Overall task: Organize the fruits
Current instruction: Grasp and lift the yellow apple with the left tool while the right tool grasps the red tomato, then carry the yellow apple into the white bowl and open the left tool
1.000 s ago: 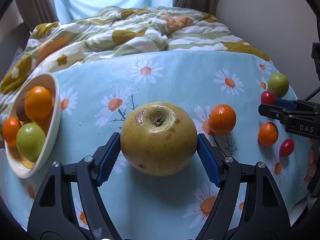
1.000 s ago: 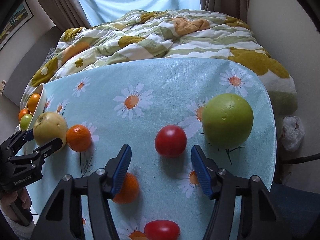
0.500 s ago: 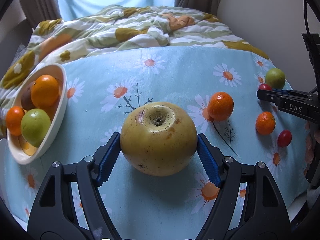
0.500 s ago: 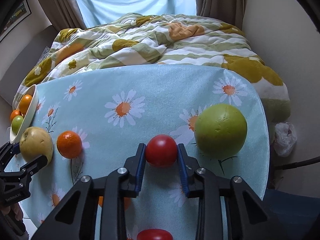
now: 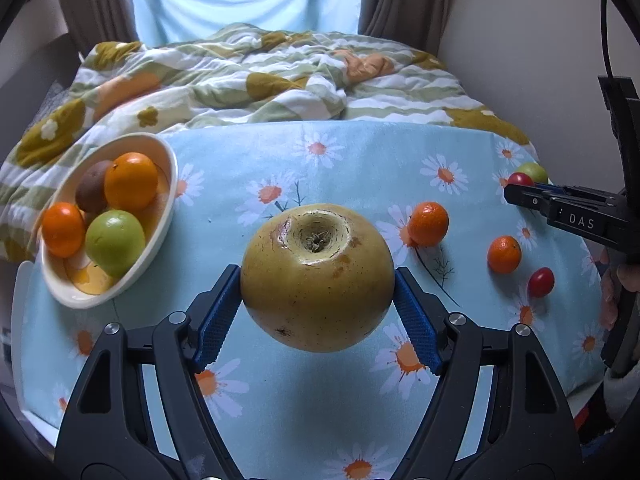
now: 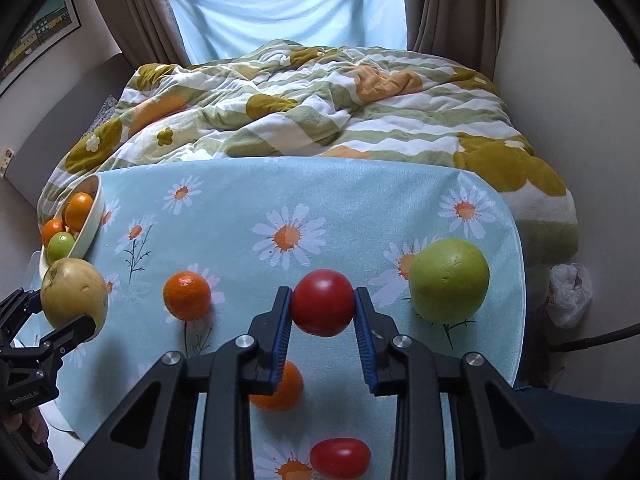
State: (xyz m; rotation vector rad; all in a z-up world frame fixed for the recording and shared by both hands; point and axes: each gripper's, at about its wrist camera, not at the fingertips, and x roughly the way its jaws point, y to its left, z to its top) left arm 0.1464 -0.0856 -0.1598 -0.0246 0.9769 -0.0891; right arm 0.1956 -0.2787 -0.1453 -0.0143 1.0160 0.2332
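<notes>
Left wrist view: the left hand-held gripper [image 5: 318,304] is clamped on the yellow pear [image 5: 318,276], now higher above the tabletop [image 5: 360,160]; it could roll out short of the bowl [image 5: 160,236].

Right wrist view: the right hand-held gripper [image 6: 323,322] clamps the red tomato [image 6: 323,302], now lifted; squeezing risks bruising.

brown fruit [image 5: 93,185] half hidden, type unclear

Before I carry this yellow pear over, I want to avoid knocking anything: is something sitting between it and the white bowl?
Nothing visible does. The yellow pear is clamped in the left gripper, and only bare tablecloth lies between it and the white bowl. The loose orange lies on the pear's other side.
</notes>
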